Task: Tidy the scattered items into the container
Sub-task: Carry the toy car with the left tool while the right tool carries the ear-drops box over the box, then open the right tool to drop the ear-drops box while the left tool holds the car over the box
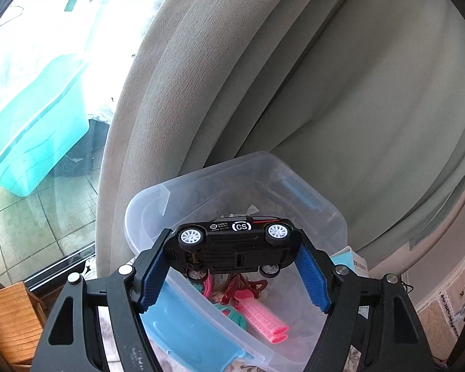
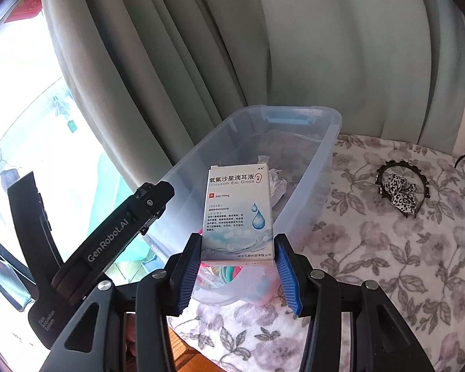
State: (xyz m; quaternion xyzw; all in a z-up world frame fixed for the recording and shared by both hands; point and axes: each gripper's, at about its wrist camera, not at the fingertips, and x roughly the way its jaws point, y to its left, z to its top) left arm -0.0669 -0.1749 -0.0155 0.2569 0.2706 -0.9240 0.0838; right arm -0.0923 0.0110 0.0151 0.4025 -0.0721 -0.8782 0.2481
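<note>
Toy car [image 1: 234, 248] (upside down) gripped above container [image 1: 310, 192].

Toy car [image 1: 232, 248] and box [image 2: 238, 214] above bin [image 2: 307, 183]; headband [image 2: 401, 186] right.

Box's [image 2: 239, 214] small print illegible; bin's [image 1: 334, 217] near corner behind toy car [image 1: 232, 248].

A home bedroom: floral bedspread [image 2: 387, 248], grey-green curtains [image 2: 201, 46], balcony window [image 1: 46, 46].
</note>
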